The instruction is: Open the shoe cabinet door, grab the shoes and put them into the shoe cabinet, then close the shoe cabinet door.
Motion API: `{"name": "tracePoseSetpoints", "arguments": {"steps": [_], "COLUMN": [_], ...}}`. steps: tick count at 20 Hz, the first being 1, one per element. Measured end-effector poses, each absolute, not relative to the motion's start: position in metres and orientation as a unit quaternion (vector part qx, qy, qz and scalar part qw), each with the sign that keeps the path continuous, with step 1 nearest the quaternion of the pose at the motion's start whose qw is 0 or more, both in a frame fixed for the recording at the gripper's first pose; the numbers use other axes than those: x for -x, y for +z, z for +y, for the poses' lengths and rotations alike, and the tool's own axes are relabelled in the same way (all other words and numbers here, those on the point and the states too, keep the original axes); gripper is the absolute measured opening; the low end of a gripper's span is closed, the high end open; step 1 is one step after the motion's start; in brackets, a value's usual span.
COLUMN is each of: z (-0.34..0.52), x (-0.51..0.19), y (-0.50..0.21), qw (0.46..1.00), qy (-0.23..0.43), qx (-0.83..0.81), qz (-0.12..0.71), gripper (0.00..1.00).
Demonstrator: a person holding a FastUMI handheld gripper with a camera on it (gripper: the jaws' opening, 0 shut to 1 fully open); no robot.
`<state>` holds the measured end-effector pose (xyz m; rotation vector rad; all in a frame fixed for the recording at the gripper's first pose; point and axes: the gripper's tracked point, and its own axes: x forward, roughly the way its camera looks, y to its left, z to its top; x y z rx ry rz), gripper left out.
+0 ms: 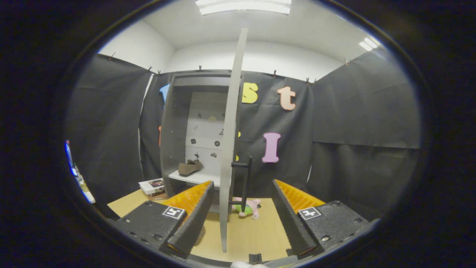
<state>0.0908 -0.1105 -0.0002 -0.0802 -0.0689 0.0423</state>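
Shoe cabinet [174, 141], centre frame: door [230, 149] swung open, edge-on between the wide, empty fingers; gripper [241, 219]. One shoe [189, 167] rests on the shelf. Closing the door apparently remains.

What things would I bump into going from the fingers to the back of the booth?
Open fingers → edge of the open cabinet door, standing between them → black door handle → pink and green toy on the table → brown shoe on the cabinet shelf → black cloth wall.
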Motion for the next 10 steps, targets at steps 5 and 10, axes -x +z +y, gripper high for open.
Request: {"name": "tracePoseSetpoints", "arguments": {"steps": [5,10], "z": [-0.064,-0.004], "x": [-0.047,-0.040], "y": [-0.011,-0.065], "qw": [0.998,0.999], "qy": [0.028,0.041], "qx": [0.044,0.030], "qz": [-0.043,-0.001], "gripper": [1.00,1.00]}}
